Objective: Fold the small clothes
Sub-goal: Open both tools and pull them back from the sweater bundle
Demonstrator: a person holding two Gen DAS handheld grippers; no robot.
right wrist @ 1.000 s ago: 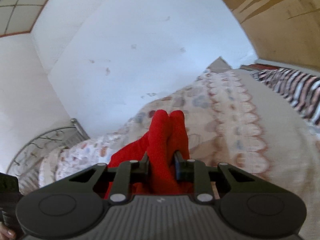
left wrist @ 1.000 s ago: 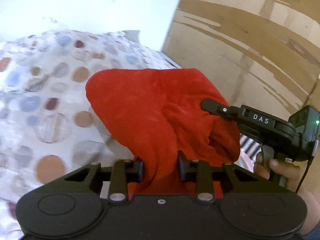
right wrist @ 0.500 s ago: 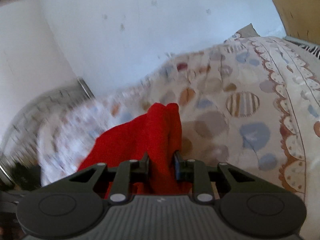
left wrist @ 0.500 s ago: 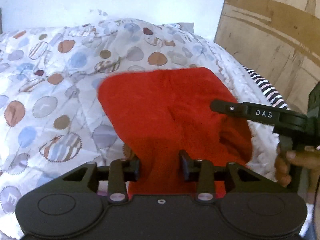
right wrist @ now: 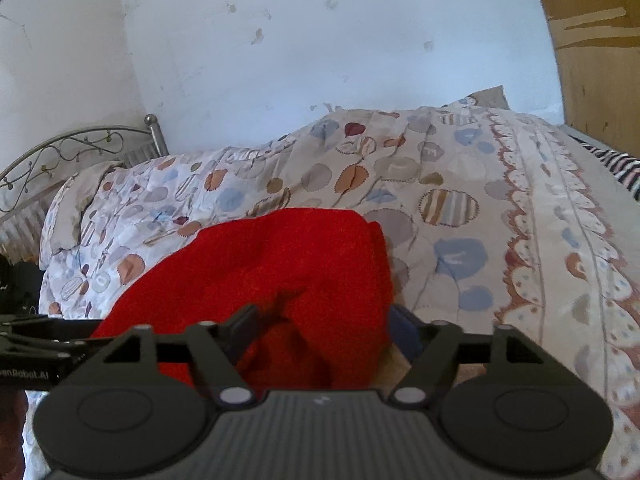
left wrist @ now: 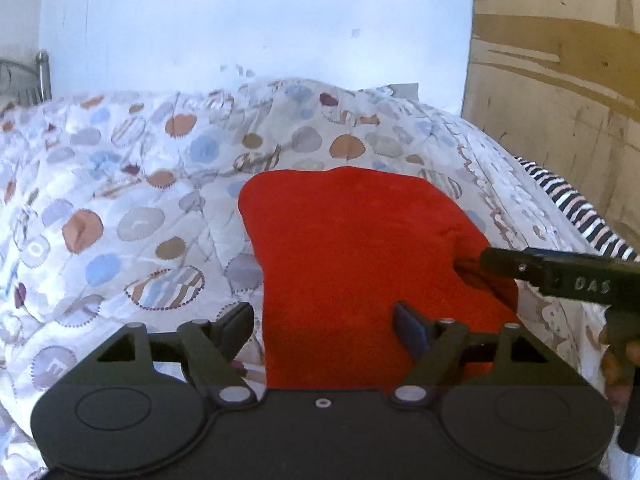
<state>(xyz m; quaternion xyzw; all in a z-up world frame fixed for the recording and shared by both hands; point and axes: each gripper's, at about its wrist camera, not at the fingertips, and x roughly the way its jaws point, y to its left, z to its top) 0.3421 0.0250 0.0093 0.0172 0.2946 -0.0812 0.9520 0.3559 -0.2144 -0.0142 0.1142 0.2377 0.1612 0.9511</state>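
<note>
Fingers of both the left gripper (left wrist: 324, 326) and right gripper (right wrist: 322, 326) just spread wide, pads off the red cloth (left wrist: 360, 264); cloth's near edge hidden behind gripper bodies, lying on quilt (left wrist: 120, 200).

Left claw (left wrist: 324, 326) and right claw (right wrist: 322, 326) have just opened, seemingly gripping nothing.

Bedspread (left wrist: 120, 184) lies bare left (wall (left wrist: 248, 20) behind).

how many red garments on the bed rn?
1. The red garment lies on the patterned bedspread, in front of the left gripper and right gripper. Nothing else red shows; more clothes could lie outside both views.
</note>
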